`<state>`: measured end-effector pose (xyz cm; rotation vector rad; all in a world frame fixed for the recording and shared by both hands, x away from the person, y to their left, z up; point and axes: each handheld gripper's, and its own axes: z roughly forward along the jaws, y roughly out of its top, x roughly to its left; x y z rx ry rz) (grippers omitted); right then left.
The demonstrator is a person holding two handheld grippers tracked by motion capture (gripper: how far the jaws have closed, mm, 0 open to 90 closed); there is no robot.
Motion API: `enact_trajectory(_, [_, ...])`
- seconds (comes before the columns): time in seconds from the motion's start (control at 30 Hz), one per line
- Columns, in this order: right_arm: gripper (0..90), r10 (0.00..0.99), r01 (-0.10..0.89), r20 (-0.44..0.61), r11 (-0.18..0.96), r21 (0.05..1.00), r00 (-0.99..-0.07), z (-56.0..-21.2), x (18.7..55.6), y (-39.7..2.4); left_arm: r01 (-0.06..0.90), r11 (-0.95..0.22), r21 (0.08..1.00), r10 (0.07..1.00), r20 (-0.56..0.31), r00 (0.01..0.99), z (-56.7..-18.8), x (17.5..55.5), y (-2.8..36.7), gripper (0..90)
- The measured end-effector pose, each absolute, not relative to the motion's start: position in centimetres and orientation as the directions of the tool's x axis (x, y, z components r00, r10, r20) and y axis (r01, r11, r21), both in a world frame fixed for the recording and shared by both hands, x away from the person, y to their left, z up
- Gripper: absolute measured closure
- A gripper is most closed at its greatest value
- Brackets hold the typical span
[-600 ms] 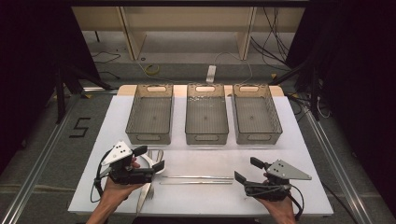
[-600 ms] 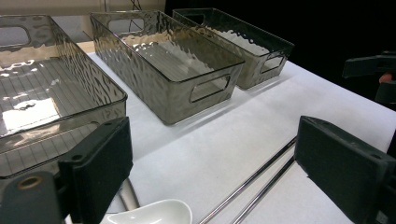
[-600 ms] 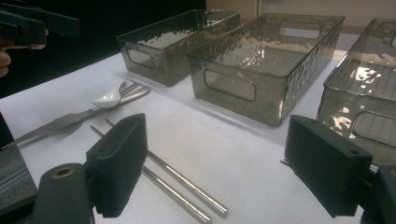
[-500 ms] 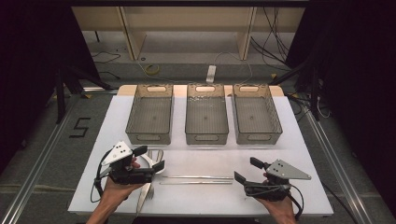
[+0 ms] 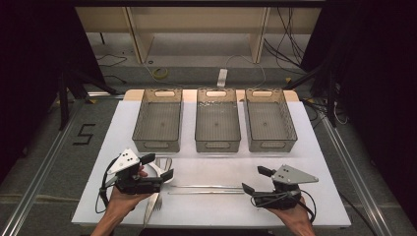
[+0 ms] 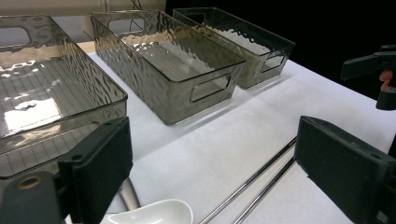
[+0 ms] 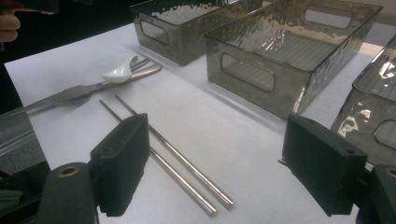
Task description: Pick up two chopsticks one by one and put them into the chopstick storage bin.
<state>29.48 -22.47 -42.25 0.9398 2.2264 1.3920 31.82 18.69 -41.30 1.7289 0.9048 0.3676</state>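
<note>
Three smoky clear bins stand in a row across the far half of the white table (image 5: 314, 162): the left bin (image 5: 158, 120), the middle bin (image 5: 217, 120) and the right bin (image 5: 269, 120), each with a cut-out handle in its end walls. All three are empty; only their ribbed floors show through the rippled walls.

In front of the bins lies a pair of metal chopsticks (image 5: 206, 189), side by side and touching the table, between the two grippers. Left of them is a small heap of cutlery: a white spoon (image 7: 119, 72) resting on metal pieces, with a fork (image 5: 156, 202) pointing toward the near edge.

The left gripper (image 5: 156, 166) hovers over that heap, jaws spread wide with nothing between them; in its own view the spoon's bowl is cut off by the bottom edge. The right gripper (image 5: 255, 179) sits near the right ends of the chopsticks, jaws also wide and empty.

How many metal pieces lie under the spoon is hard to make out, since the left gripper covers part of the heap from above.
</note>
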Motion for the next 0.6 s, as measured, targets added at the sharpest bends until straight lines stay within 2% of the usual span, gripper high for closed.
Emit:
enact_trajectory(0.3, [24.2, 0.696, 0.356, 0.052, 0.3, 0.885, -0.716, -42.2, 29.6, -22.5, 0.388, -0.112, 0.915, 0.727, -0.19, 0.66, -41.3, 31.8, 18.7, 10.7])
enact_trajectory(0.6, [25.2, 0.655, 0.355, 0.001, 0.408, 0.841, -0.755, -41.7, 30.1, -21.6, 0.39, -0.117, 0.914, 0.729, -0.188, 0.659, -41.3, 31.9, 18.7, 10.7])
